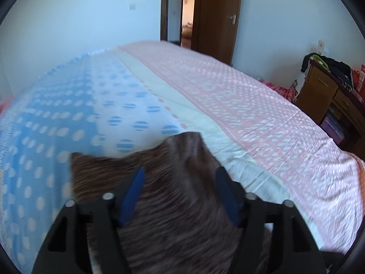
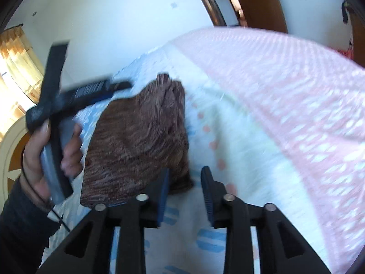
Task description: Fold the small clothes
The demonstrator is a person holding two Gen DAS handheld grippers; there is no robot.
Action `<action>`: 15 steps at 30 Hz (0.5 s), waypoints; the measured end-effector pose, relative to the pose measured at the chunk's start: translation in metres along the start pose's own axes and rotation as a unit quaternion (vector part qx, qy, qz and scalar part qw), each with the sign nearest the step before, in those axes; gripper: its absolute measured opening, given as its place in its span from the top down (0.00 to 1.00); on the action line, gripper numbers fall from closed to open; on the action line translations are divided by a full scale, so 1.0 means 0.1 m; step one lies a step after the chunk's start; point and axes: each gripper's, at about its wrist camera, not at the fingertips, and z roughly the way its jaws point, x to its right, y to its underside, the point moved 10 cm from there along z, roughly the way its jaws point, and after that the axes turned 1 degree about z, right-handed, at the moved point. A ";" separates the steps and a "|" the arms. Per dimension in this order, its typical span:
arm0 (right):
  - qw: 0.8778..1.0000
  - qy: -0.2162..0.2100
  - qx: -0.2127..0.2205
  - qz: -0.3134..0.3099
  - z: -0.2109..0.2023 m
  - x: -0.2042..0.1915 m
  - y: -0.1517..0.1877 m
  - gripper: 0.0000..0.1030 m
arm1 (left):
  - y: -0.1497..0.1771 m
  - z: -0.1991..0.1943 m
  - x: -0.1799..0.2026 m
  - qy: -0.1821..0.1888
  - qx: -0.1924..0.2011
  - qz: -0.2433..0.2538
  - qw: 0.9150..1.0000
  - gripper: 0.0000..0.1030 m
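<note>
- We see a brown garment [image 1: 159,196] lying folded on the bed [image 1: 251,105], on the blue-dotted part of the sheet beside its pale middle stripe.
- Our left gripper [image 1: 180,175] hovers over the garment, jaws wide, the cloth below them and not pinched.
- Our right gripper [image 2: 185,175] sits at the garment's near edge, jaws narrowly apart, nothing gripped.
- Left of the garment, our left hand [image 2: 36,155] holds its gripper's handle.
</note>
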 end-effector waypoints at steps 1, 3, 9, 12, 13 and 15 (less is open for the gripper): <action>1.000 -0.002 0.005 -0.008 -0.04 -0.05 -0.07 0.68 | 0.08 -0.11 -0.09 -0.012 0.008 0.006 1.000 0.32; 0.999 -0.013 0.003 -0.030 -0.01 -0.19 -0.23 0.68 | 0.28 -0.25 -0.27 -0.047 0.014 0.015 0.999 0.29; 0.992 -0.060 -0.025 -0.107 0.56 -0.76 -0.71 0.69 | 0.86 -0.28 -0.64 -0.080 -0.004 -0.034 0.996 0.28; 0.993 0.004 -0.068 -0.101 1.09 -0.57 -0.76 0.84 | 1.03 -0.21 -0.70 -0.079 -0.012 -0.058 0.995 0.24; 0.991 0.043 -0.087 -0.090 1.23 -0.39 -0.74 0.90 | 1.06 -0.18 -0.70 -0.080 -0.013 -0.062 0.995 0.23; 0.991 0.072 -0.080 -0.075 1.25 -0.19 -0.77 0.89 | 1.11 -0.17 -0.68 -0.073 -0.010 -0.063 0.995 0.17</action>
